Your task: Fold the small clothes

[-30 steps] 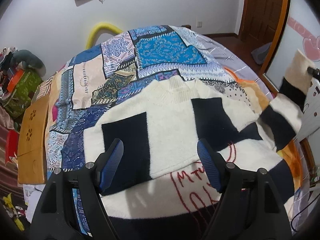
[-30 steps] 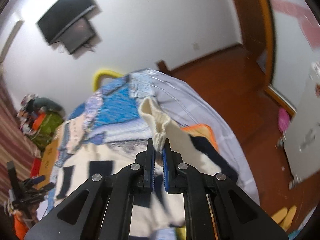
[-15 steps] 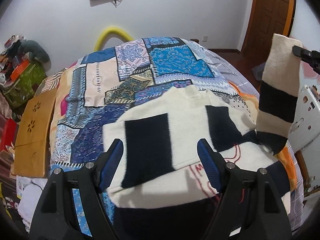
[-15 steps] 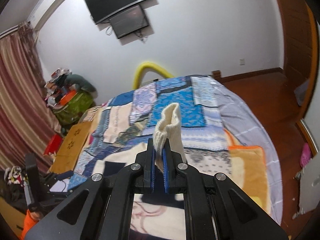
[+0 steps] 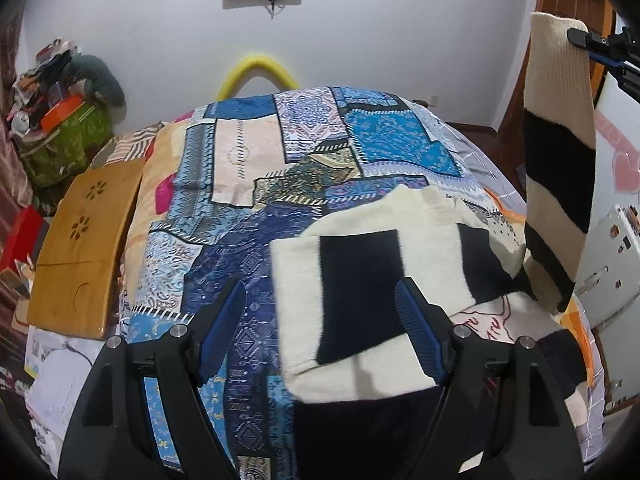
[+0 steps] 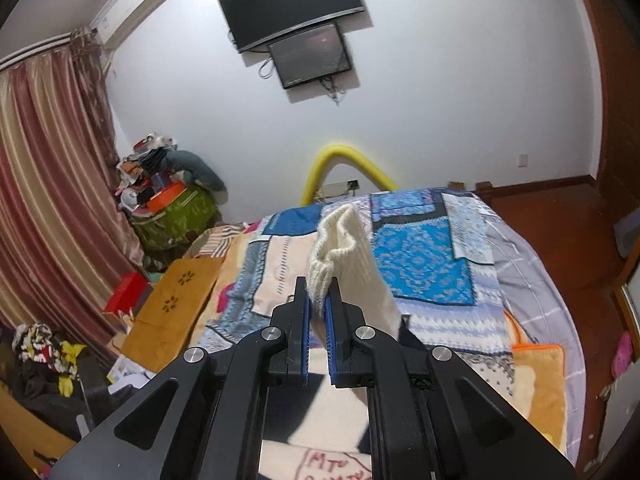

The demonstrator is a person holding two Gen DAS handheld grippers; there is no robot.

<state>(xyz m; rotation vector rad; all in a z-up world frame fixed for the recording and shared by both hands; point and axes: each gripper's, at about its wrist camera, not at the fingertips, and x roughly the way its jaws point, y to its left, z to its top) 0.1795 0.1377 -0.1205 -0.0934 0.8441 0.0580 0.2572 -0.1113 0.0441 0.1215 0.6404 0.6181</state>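
Note:
A cream and black sweater (image 5: 360, 268) with red lettering lies on the patchwork bed. Its left sleeve is folded over the body. My left gripper (image 5: 320, 312) is open and empty, hovering above the sweater's left side. My right gripper (image 6: 317, 312) is shut on the cream cuff (image 6: 340, 256) of the right sleeve. The sleeve (image 5: 558, 148) hangs lifted high at the right in the left wrist view, with the right gripper (image 5: 600, 46) at its top. The sweater body (image 6: 320, 432) shows below the right gripper.
A patchwork quilt (image 5: 280, 152) covers the bed. A wooden lap tray (image 5: 80, 248) lies at the bed's left. A green bag with clutter (image 6: 176, 212), a curtain (image 6: 48, 184), a wall television (image 6: 292, 12) and a yellow tube (image 6: 344, 164) stand beyond. A white appliance (image 5: 608, 264) is right.
My right gripper has raised the sleeve cuff higher and swung it left over the bed. My left gripper has pulled back and left, away from the sweater's middle.

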